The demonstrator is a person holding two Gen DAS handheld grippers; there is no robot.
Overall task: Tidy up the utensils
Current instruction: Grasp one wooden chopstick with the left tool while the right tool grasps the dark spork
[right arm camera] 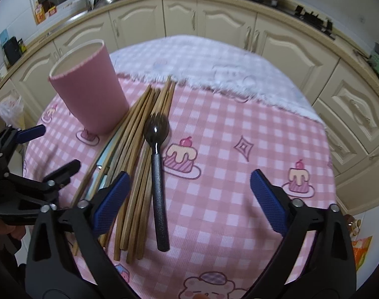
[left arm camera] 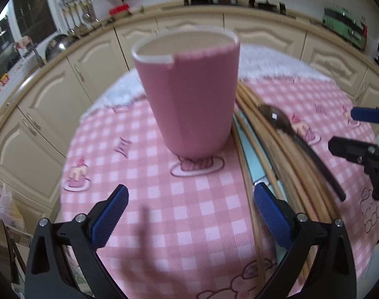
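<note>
**Approaching the loose utensils with both grippers empty**

Lying loose on the pink checked tabletop are a bundle of wooden chopsticks and a black spoon, seen centre-left in the right wrist view; nothing has yet been put away. A pink cup is stood upright at frame centre in the left wrist view, and at upper left in the right wrist view, its base touching or just beside the far ends of the chopsticks. The cup appears empty as far as its inside can be seen.

The left gripper is held with jaws wide apart, nothing between them, aimed at the cup. The right gripper is likewise spread wide and empty, with the spoon handle and the near chopstick ends lying between and just under its pads; no contact is shown.

The step in hand is judged to be a first pick by the right gripper, with the cup likely to be steadied by the left. For a clean grasp, one item should be singled out: the spoon handle is the easier target, being set slightly apart at the right of the bundle. The jaws should be lowered squarely across the handle so the chopsticks are not dragged. The cup should be gripped low or mid-wall to avoid tipping.
</note>
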